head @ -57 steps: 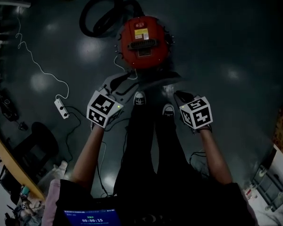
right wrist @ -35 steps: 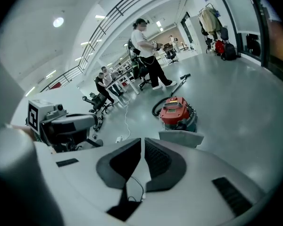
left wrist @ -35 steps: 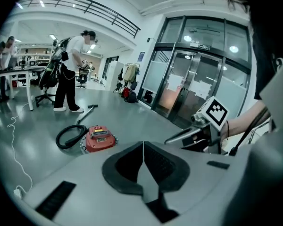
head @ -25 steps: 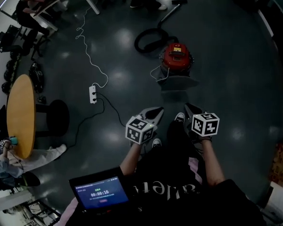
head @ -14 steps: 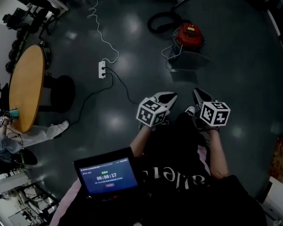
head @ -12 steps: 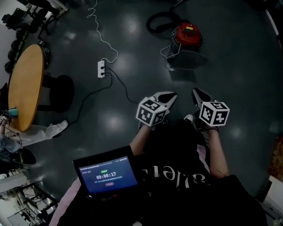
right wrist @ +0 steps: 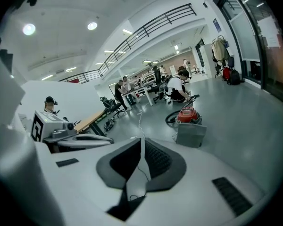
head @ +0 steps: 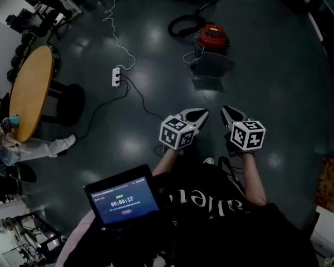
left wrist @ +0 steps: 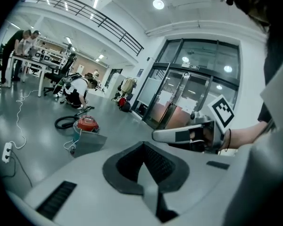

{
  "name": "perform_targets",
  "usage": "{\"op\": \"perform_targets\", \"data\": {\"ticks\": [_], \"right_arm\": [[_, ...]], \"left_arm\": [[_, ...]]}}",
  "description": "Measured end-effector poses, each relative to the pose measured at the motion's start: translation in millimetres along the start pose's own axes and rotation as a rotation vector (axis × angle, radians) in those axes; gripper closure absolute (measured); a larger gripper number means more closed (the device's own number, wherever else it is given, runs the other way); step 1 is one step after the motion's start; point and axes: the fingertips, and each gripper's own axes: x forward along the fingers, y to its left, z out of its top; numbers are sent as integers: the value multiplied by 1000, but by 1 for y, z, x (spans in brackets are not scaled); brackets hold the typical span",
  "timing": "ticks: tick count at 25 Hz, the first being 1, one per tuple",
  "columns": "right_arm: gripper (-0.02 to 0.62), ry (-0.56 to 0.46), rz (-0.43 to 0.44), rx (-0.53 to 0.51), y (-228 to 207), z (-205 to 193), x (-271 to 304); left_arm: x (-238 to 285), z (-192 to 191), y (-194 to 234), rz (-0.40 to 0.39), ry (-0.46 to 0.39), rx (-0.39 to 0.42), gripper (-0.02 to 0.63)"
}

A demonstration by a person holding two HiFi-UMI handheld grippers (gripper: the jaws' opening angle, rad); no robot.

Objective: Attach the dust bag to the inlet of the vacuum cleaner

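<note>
The person stands well apart from the 1 red vacuum cleaner (head: 212,36) on the floor. The 1 grey dust bag (head: 211,65) lies right against its near side. Whether the bag's mouth sits on the inlet is too small to tell, so the scene fits either a bag waiting to be fitted or one already on. The left gripper (head: 202,113) and right gripper (head: 225,109), 2 in all, have their fingers pressed together on nothing. Judging from this, no step on the bag is in hand; any next move calls for a closer look at the mouth. There is also 1 black hose (head: 181,25) and 1 power strip (head: 116,77).
</note>
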Motion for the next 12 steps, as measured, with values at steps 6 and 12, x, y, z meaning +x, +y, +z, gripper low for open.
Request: {"op": "perform_targets", "data": {"ticks": [6, 12], "right_arm": [[557, 18, 39, -24, 8, -51, -54], [557, 14, 68, -70, 10, -63, -78]], "left_arm": [[-3, -48, -65, 3, 15, -2, 600], [2, -57, -86, 19, -11, -17, 601]]}}
